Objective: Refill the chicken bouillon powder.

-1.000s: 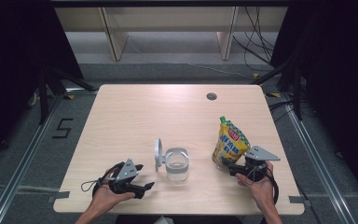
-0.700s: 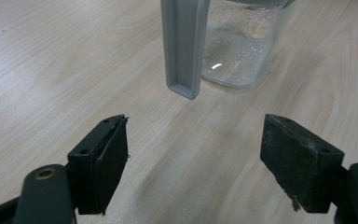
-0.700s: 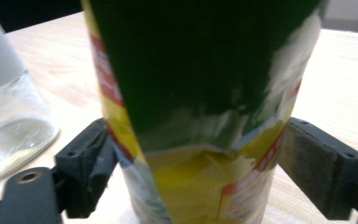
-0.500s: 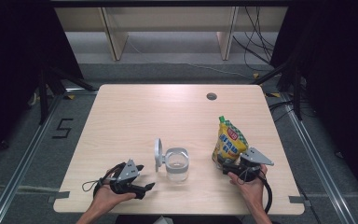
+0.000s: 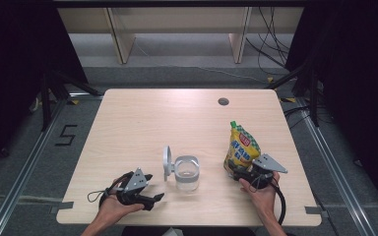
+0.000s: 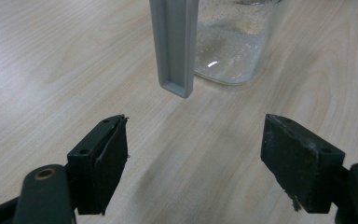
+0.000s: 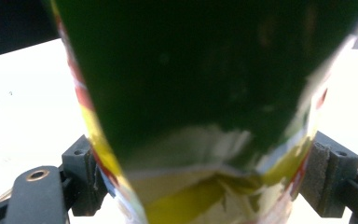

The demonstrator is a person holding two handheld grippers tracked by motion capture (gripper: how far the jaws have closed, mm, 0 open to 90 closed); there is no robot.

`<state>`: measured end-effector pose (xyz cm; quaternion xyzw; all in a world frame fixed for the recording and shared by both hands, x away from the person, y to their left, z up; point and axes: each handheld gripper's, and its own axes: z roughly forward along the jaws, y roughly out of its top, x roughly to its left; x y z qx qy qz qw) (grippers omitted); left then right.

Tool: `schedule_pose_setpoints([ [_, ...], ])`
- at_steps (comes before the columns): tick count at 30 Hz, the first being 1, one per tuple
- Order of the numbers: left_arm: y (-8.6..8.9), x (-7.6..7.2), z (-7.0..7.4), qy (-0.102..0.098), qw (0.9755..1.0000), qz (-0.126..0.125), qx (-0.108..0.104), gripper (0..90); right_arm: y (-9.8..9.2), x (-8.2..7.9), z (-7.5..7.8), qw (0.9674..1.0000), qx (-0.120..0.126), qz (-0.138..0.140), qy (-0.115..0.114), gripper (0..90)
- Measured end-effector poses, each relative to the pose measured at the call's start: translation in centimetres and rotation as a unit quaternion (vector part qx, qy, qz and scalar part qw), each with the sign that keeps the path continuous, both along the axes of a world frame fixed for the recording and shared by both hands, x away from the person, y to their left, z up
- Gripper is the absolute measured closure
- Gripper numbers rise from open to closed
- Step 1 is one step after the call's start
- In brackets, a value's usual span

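Note:
A yellow snack pouch (image 5: 241, 145) stands upright on the table's right side. My right gripper (image 5: 236, 170) grips its lower end. In the right gripper view the pouch (image 7: 205, 93) spans the whole gap and both pads touch its sides; the jaws have just been closing on it. A clear jar (image 5: 186, 173) stands at the front middle, its grey lid (image 5: 167, 161) swung up on its left. My left gripper (image 5: 156, 198) lies low on the table to the jar's left, open. In its own view the left gripper (image 6: 193, 158) has bare wood between the jaws, with the lid (image 6: 175, 42) and the jar (image 6: 233, 42) ahead.
The light wooden table (image 5: 177, 123) has a cable hole (image 5: 223, 102) at the back right. Dark floor with rails runs along both sides. A cable (image 5: 279, 201) loops from the right gripper near the front edge.
The right gripper has edged a little left against the pouch's base. The pouch, the jar and the left gripper stay where they were.

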<state>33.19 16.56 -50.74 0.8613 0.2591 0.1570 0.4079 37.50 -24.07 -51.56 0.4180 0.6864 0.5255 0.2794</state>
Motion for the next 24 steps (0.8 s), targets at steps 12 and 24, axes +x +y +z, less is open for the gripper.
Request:
schedule_pose_setpoints([
  [12, -0.01, -0.22, 0.03, 0.008, 0.9998, 0.008, -0.015, 22.7, -0.04, 0.37, 0.38, 0.9997, -0.024, -0.008, -0.002, 29.7],
  [24, 0.41, -0.24, 0.34, 0.009, 0.9995, 0.017, -0.026, 22.8, 0.12, 0.13, 0.86, 0.9991, -0.04, 0.004, -0.015, 32.2],
])
